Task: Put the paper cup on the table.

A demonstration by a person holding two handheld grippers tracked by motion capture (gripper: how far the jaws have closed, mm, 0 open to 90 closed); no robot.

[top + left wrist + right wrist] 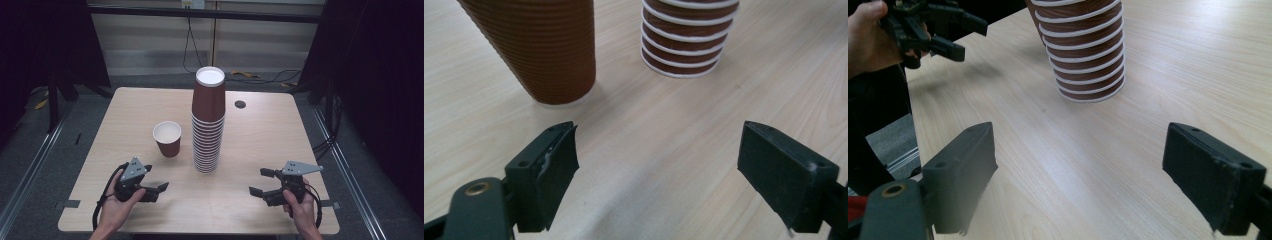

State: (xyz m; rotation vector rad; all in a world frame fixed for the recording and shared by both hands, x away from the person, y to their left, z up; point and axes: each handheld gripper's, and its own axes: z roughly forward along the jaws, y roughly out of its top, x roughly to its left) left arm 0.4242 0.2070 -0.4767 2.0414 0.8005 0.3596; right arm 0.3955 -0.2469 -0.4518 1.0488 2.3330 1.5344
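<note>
A single brown paper cup point(167, 140) stands upright and open-topped on the wooden table point(270, 135). To its right rises a tall stack of brown cups point(208, 125), upside down with a white base on top. My left gripper point(156, 177) sits near the front left of the table, below the single cup, open with nothing between its jaws. In the left gripper view the gripper point(659, 150) faces the cup point(544, 50) and the stack point(684, 40). My right gripper point(257, 181) rests at the front right, open and empty; in the right gripper view the gripper point(1080, 155) faces the stack point(1083, 50).
A dark round hole point(240, 104) sits in the table behind the stack. Bare wood lies between the two grippers. Cables trail on the floor behind the table. In the right gripper view the left hand point(868, 35) holds the other gripper point(973, 39) at the upper left.
</note>
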